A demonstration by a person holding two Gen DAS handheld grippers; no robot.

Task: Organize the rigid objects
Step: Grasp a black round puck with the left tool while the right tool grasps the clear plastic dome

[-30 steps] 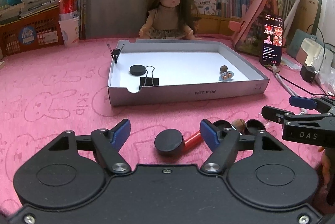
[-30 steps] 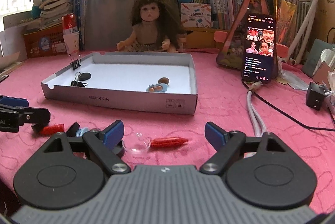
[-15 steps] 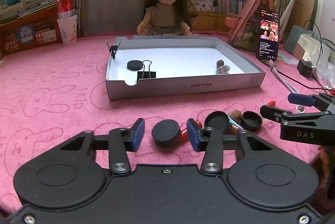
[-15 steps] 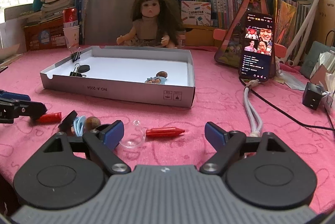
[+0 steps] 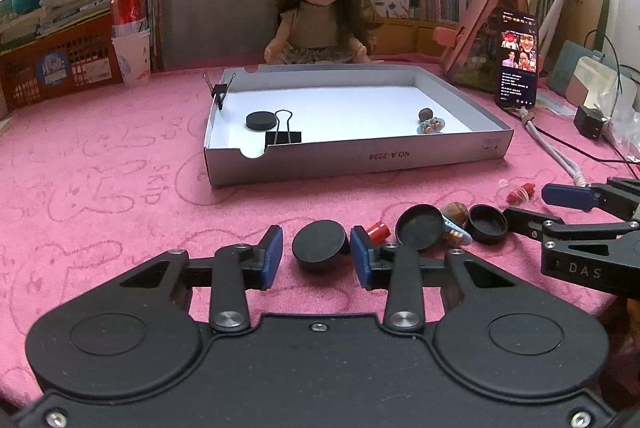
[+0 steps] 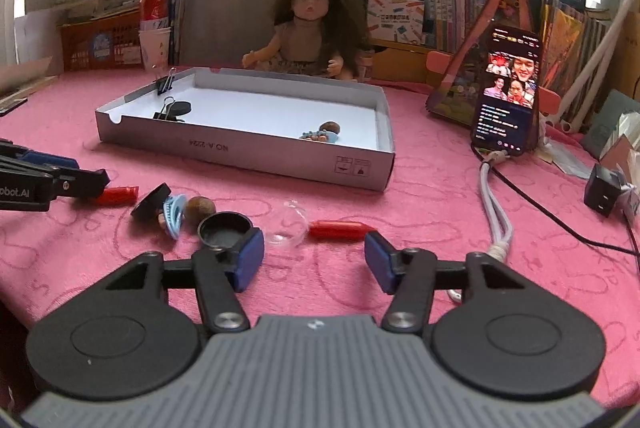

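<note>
Black and hard, the cap (image 5: 319, 245) sits low in the left-wrist frame between the blue pads of my left gripper (image 5: 316, 257). Its jaws have just been closing; the right pad touches the cap's edge, the left pad shows a sliver of gap, so I would not call it gripped yet. I judge the cap light, stiff and rather smooth, so it should be pinched across its rim, squarely, or it may tilt and squirt out.

My right gripper (image 6: 314, 258) stands about half open, its jaws having just been closing too, with nothing pressed between them. A clear dome (image 6: 290, 224) and a red crayon (image 6: 340, 229) lie just beyond it on the pink bench (image 6: 420, 196). The dome looks thin, slick and fragile.

The grey box (image 5: 440, 154), centre frame, reads "NO.A-2224" upside down, and already holds a cap and a binder clip (image 5: 283, 136). The right gripper's arm shows "DAS"; the left's shows "obot.AI".
</note>
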